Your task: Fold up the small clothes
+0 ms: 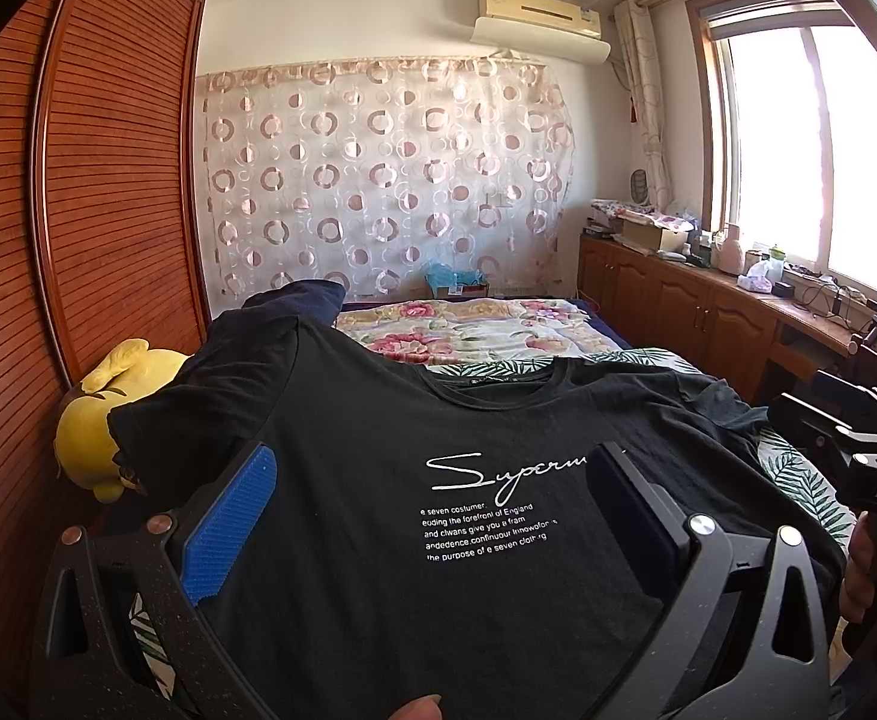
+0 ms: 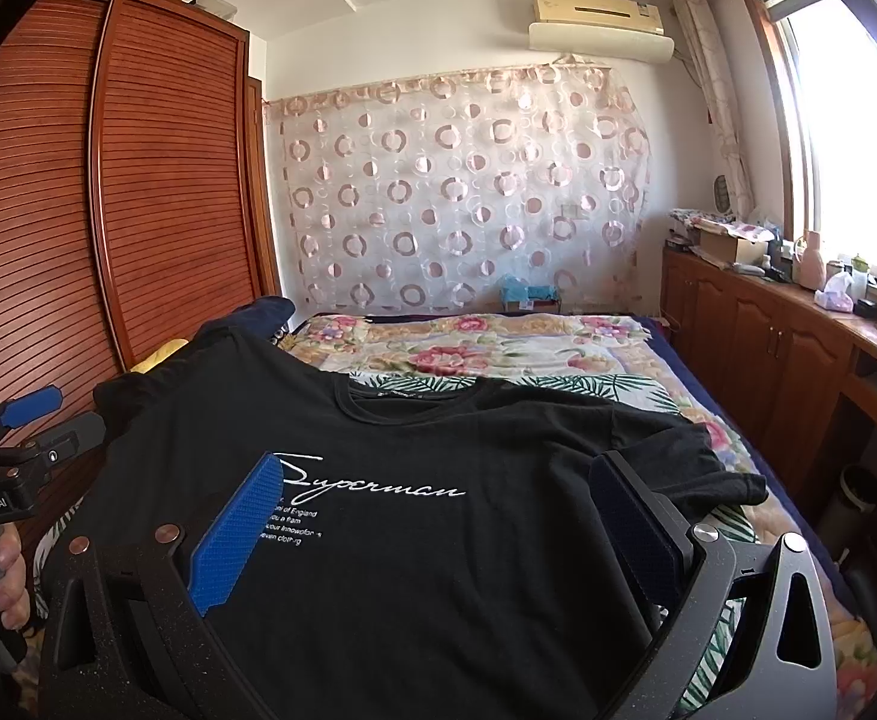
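Observation:
A black T-shirt (image 1: pixel 438 438) with white "Superman" print lies spread face up on the bed, collar away from me; it also shows in the right wrist view (image 2: pixel 438 450). My left gripper (image 1: pixel 432 480) is open, its blue-padded fingers (image 1: pixel 231 522) wide apart over the shirt's lower front. My right gripper (image 2: pixel 438 486) is open too, over the shirt's lower right part. The left gripper shows at the left edge of the right wrist view (image 2: pixel 30 420), and the right gripper's body at the right edge of the left wrist view (image 1: pixel 858 438). Neither grips cloth.
The bed (image 2: pixel 498 348) has a floral quilt and a leaf-print sheet. A yellow plush toy (image 1: pixel 102 414) lies at its left by the wooden wardrobe (image 1: pixel 78 192). A wooden cabinet (image 2: pixel 768 324) with clutter runs under the window on the right.

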Demonstrator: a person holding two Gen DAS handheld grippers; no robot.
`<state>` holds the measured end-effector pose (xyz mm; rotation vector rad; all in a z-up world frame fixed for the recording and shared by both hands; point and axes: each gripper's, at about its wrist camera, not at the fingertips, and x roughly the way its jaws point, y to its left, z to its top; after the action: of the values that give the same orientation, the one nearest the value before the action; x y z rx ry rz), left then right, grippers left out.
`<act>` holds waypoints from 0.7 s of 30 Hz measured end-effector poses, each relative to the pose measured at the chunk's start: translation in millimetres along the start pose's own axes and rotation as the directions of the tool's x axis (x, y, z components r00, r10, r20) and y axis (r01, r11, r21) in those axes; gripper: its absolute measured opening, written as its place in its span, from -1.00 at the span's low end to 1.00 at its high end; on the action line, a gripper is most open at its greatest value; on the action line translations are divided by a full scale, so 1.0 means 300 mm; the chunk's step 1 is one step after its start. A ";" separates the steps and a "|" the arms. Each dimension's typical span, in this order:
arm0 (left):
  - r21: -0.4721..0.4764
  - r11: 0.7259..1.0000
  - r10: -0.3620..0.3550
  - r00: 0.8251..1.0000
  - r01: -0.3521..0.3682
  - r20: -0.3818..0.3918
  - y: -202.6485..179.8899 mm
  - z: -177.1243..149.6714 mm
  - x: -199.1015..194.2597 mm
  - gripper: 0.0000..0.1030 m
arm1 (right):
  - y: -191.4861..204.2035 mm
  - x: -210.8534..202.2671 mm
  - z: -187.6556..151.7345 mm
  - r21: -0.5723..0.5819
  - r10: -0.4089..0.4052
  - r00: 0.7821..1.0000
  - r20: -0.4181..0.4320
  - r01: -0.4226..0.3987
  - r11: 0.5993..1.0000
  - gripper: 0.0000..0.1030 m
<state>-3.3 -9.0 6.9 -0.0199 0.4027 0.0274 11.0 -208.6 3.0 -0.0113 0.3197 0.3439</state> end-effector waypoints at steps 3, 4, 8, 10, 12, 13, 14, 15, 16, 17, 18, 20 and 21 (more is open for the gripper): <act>0.000 1.000 0.001 1.000 -0.001 0.001 -0.001 0.000 0.000 1.00 | 0.001 0.000 0.001 0.000 -0.001 1.000 0.000 0.001 1.000 0.98; 0.000 1.000 0.000 1.000 0.000 0.001 -0.003 0.001 -0.001 1.00 | 0.001 0.001 0.001 0.001 -0.001 1.000 0.000 0.001 1.000 0.98; 0.000 1.000 0.001 1.000 -0.001 0.001 -0.002 -0.001 0.000 1.00 | 0.001 0.000 0.001 0.000 -0.001 1.000 0.000 0.001 1.000 0.98; 0.000 1.000 0.002 1.000 -0.002 0.001 -0.005 0.001 -0.001 1.00 | 0.001 0.000 0.001 0.000 -0.001 1.000 0.000 0.001 1.000 0.98; 0.001 1.000 0.002 1.000 -0.002 0.002 -0.004 0.000 0.000 1.00 | 0.001 0.000 0.002 0.000 -0.002 1.000 0.001 0.002 1.000 0.98; 0.002 1.000 0.002 1.000 -0.002 0.002 -0.007 0.001 -0.001 1.00 | 0.000 0.000 0.002 0.000 -0.001 1.000 0.001 0.001 1.000 0.98; 0.001 1.000 0.002 1.000 -0.002 0.002 -0.004 0.000 0.000 1.00 | 0.000 0.000 0.002 -0.001 -0.001 1.000 0.001 0.001 1.000 0.98; 0.001 1.000 0.002 1.000 -0.002 0.002 -0.005 0.000 -0.001 1.00 | 0.000 0.000 0.002 -0.001 -0.001 1.000 0.001 0.001 1.000 0.98; 0.001 1.000 0.002 1.000 -0.002 0.002 -0.006 0.001 -0.001 1.00 | 0.000 0.000 0.001 0.000 0.000 1.000 0.001 0.000 1.000 0.98; 0.001 1.000 0.002 1.000 -0.002 0.001 -0.005 0.000 0.000 1.00 | 0.000 0.000 0.002 0.001 -0.001 1.000 0.001 0.001 1.000 0.98; 0.001 1.000 0.001 1.000 -0.001 0.002 -0.006 0.000 -0.001 1.00 | 0.001 -0.001 0.002 0.001 -0.001 1.000 0.001 0.001 1.000 0.98; 0.001 1.000 0.003 1.000 -0.003 0.002 -0.006 0.000 0.000 1.00 | 0.002 -0.001 0.002 0.000 0.000 1.000 0.002 0.000 1.000 0.98; 0.001 1.000 0.002 1.000 -0.002 0.003 -0.007 0.000 -0.001 1.00 | 0.003 -0.002 0.002 0.000 0.000 1.000 0.003 0.000 1.000 0.98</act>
<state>-3.4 -11.0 7.0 -0.0186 0.4002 0.0295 10.2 -208.0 3.8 -0.0108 0.3171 0.3438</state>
